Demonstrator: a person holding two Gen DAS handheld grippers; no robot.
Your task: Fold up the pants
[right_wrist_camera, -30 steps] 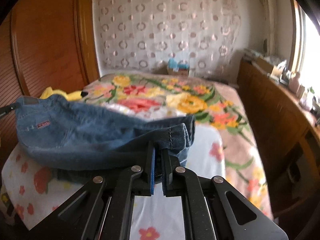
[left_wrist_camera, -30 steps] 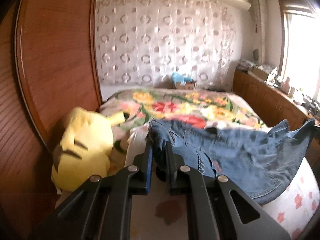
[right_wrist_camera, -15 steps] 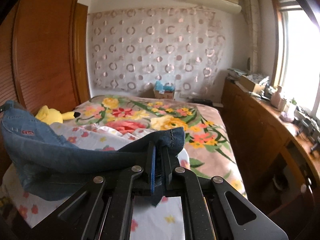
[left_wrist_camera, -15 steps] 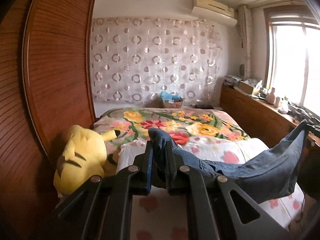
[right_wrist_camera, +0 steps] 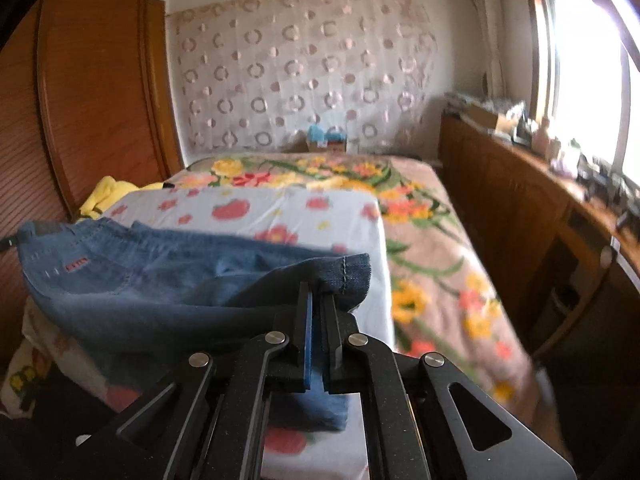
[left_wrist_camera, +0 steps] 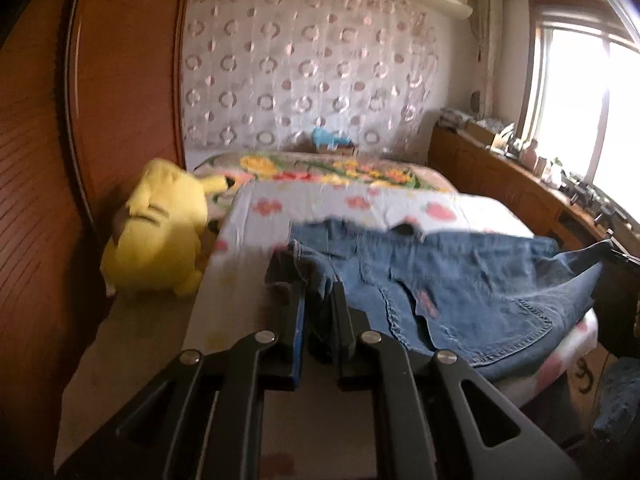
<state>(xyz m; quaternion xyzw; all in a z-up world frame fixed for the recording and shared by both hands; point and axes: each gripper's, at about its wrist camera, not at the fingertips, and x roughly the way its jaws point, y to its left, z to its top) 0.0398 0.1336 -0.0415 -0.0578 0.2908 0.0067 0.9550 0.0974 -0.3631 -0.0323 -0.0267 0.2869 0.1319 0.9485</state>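
My left gripper (left_wrist_camera: 319,294) is clamped on a bunched corner of the jeans (left_wrist_camera: 460,292) at the waistband end; the cloth fills the narrow gap between the two fingers. My right gripper (right_wrist_camera: 316,292) is clamped on the hemmed cuff of the jeans (right_wrist_camera: 160,276), with the stitched hem standing just above and to the right of the fingertips.

The jeans lie between my two grippers, spread across a white sheet with red flowers (right_wrist_camera: 256,208). The near edge of the denim hangs over the front of that sheet. In the right wrist view a small red label shows on the denim at the far left end.

To the left of the sheet, a yellow plush toy (left_wrist_camera: 160,236) lies beside a wooden wardrobe (left_wrist_camera: 124,80). Beyond the sheet, a flowered blanket (right_wrist_camera: 420,216) covers the bed. A wooden sideboard (right_wrist_camera: 520,184) runs along the right, under a bright window (left_wrist_camera: 592,96). A curtain with a ring pattern (left_wrist_camera: 304,68) covers the far wall.
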